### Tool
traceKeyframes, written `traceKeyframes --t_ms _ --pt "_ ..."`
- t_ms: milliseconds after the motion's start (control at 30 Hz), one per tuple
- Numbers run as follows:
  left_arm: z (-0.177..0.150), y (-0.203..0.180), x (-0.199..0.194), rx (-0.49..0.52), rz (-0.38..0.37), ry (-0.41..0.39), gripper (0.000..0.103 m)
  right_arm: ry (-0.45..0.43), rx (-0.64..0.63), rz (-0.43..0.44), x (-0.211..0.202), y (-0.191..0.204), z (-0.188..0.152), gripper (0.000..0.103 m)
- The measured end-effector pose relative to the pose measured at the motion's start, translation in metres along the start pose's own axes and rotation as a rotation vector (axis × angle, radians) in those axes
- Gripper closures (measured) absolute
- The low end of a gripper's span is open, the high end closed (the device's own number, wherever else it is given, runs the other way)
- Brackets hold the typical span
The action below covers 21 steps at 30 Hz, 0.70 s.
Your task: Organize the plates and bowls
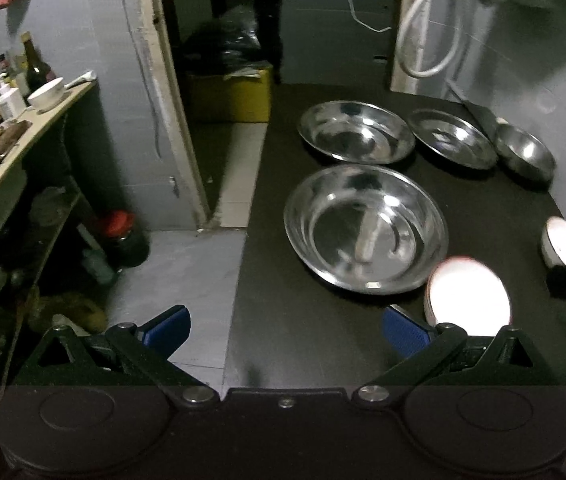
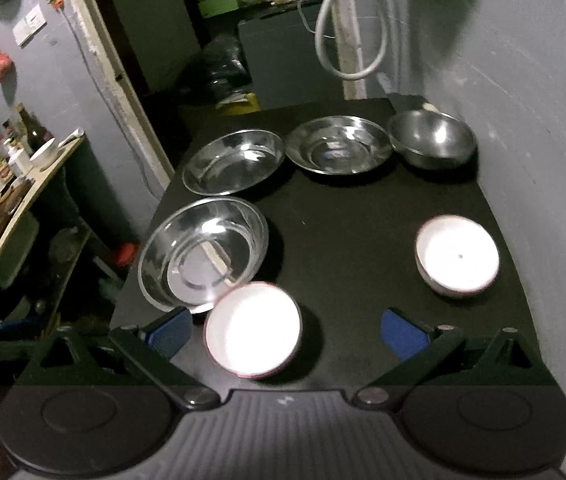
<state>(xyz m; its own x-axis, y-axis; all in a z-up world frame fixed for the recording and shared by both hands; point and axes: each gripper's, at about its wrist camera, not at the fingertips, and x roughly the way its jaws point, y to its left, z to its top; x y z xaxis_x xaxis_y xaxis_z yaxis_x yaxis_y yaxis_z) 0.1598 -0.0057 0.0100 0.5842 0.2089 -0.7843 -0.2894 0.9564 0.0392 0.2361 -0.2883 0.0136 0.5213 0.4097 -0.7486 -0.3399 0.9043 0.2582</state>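
Note:
On the black table [image 2: 343, 216] lie three steel plates: the near one [image 2: 203, 252] [image 1: 365, 228], a far left one [image 2: 235, 166] [image 1: 357, 132] and a far middle one [image 2: 337, 150] [image 1: 451, 138]. A steel bowl [image 2: 433, 144] [image 1: 525, 152] stands at the far right. Two white bowls with red rims sit nearer: one [image 2: 253, 330] [image 1: 469, 296] beside the near plate, another [image 2: 457, 260] [image 1: 565, 242] to the right. My left gripper [image 1: 285, 330] hangs open over the table's left edge. My right gripper [image 2: 285, 334] is open, with the near white bowl between its blue pads.
A doorway with a yellow box [image 1: 229, 94] and black bags opens beyond the table's far left. A shelf [image 1: 23, 144] with bottles and a white cup stands at left. A grey wall [image 2: 543, 120] borders the table's right side, and a white hose [image 2: 349, 40] hangs behind.

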Motion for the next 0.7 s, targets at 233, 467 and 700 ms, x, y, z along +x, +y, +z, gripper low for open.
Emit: traceKeyframes --t_ms 233,467,700 --pt "0.037 0.0 0.004 0.004 0.034 0.023 0.001 0.01 -0.011 0.038 0.012 0.005 0.031 0.0" --pt "0.069 0.006 0.023 0.041 0.014 0.046 0.001 0.043 0.048 0.029 0.024 0.008 0.055 0.0" --pt "0.101 0.023 0.065 0.092 -0.048 0.07 0.001 0.072 0.082 -0.083 0.051 0.024 0.072 0.0"
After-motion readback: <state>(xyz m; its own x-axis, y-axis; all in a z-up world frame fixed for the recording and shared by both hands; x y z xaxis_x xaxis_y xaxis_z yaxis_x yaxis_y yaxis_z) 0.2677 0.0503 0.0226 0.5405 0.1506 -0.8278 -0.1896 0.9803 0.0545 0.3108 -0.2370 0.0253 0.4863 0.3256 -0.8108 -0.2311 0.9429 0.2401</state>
